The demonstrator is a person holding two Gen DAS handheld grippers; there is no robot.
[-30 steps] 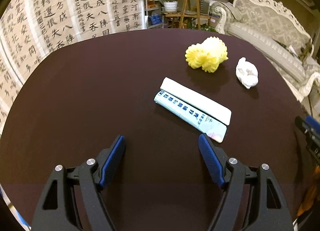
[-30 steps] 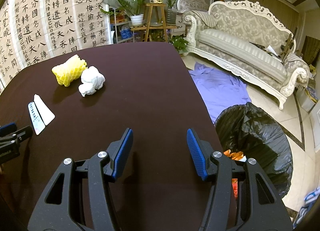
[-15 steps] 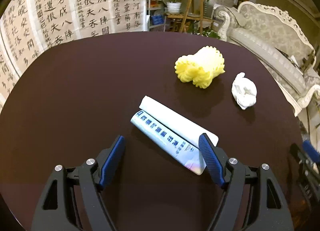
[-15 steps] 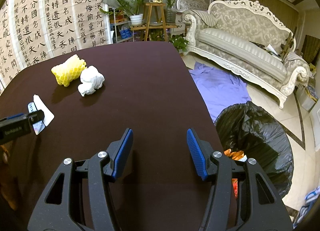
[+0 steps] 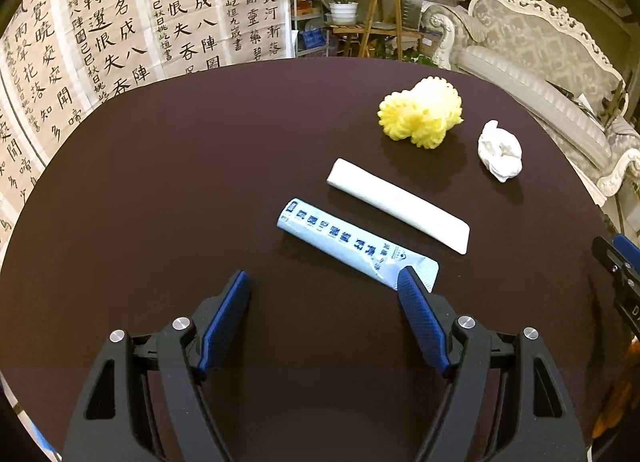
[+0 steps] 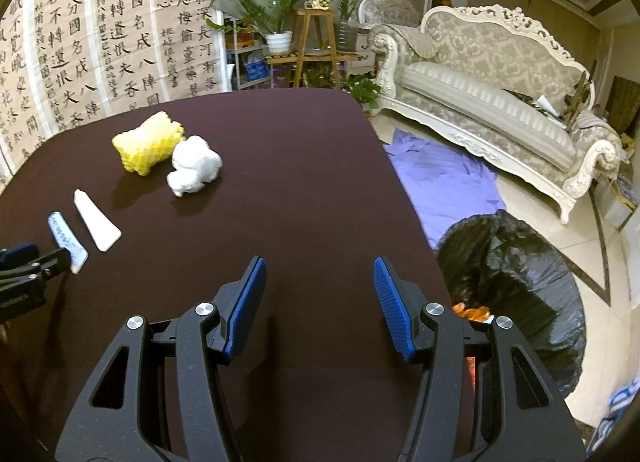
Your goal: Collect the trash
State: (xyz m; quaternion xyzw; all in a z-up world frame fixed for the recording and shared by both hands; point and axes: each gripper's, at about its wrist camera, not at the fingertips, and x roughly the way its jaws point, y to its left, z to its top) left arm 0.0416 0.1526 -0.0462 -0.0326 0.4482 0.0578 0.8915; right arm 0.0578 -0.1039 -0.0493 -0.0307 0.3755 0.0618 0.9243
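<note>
A: Why's the left gripper (image 5: 324,282) parked there, jaws wide and empty?

B: Guessing it's lining up on the wrapper (image 5: 352,244) at its 1 o'clock. Right gripper (image 6: 320,274) idles half-open, bag (image 6: 516,286) at 3.

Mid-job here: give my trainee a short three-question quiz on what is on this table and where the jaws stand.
1. True or false: the left gripper already grips the printed wrapper.
2. How many pieces of trash lie on the table?
3. Which piece lies nearest the crumpled white tissue: A the yellow foam net, B the plain white wrapper, C the printed wrapper?

Key: 1 false, its jaws stand open with one tip at the wrapper's end; 2 four; 3 A.
</note>
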